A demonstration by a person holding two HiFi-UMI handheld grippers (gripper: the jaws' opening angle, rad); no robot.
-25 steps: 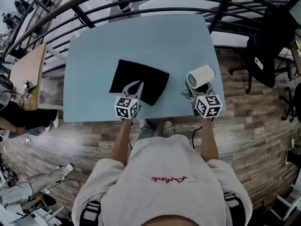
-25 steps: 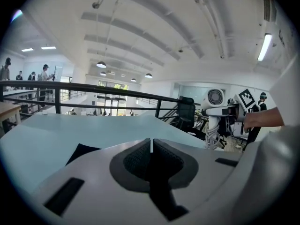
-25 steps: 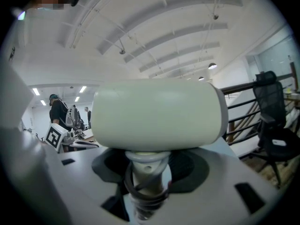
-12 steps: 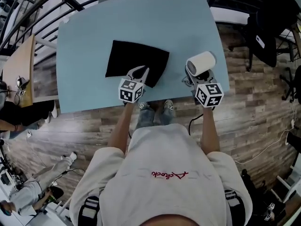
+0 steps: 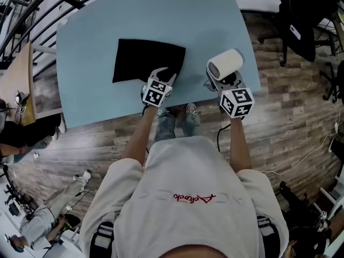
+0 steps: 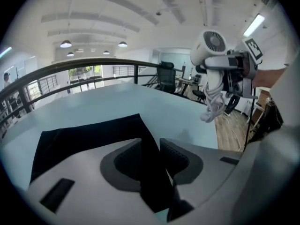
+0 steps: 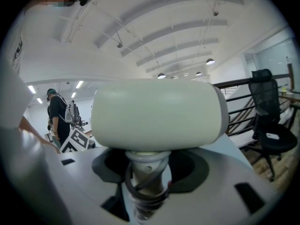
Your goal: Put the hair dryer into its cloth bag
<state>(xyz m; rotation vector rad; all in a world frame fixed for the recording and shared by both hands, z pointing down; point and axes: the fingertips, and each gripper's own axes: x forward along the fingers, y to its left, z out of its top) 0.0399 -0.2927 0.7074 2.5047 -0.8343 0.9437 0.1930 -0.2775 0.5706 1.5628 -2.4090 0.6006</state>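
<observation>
The hair dryer (image 5: 226, 63) is up off the tabletop (image 5: 161, 15), above its near right corner. The right gripper (image 7: 146, 165) has it by the handle, with the jaws closed on the handle from both sides. The pale barrel lies crosswise above the jaws. In the left gripper view its round grille faces the camera. The cord (image 7: 140, 184) is wound round the handle, and a loose bunch of it hangs below.

The black bag (image 5: 145, 61) lies flat on the tabletop to the left of the dryer and well apart from it. Its far edge is tilted a little.

The left gripper (image 5: 163, 72) points down at the bag's near right corner. Its jaws have just been opening and now stand apart. A fold of the black cloth lies in the gap between the pads (image 6: 126, 161). I cannot tell whether the pads press on the cloth.

A dark railing (image 6: 93, 67) curves round the far side of the tabletop. Beyond the right edge a black office chair (image 7: 269, 125) stands on the wood floor. A person with a backpack (image 7: 58, 114) stands in the background of the right gripper view.
</observation>
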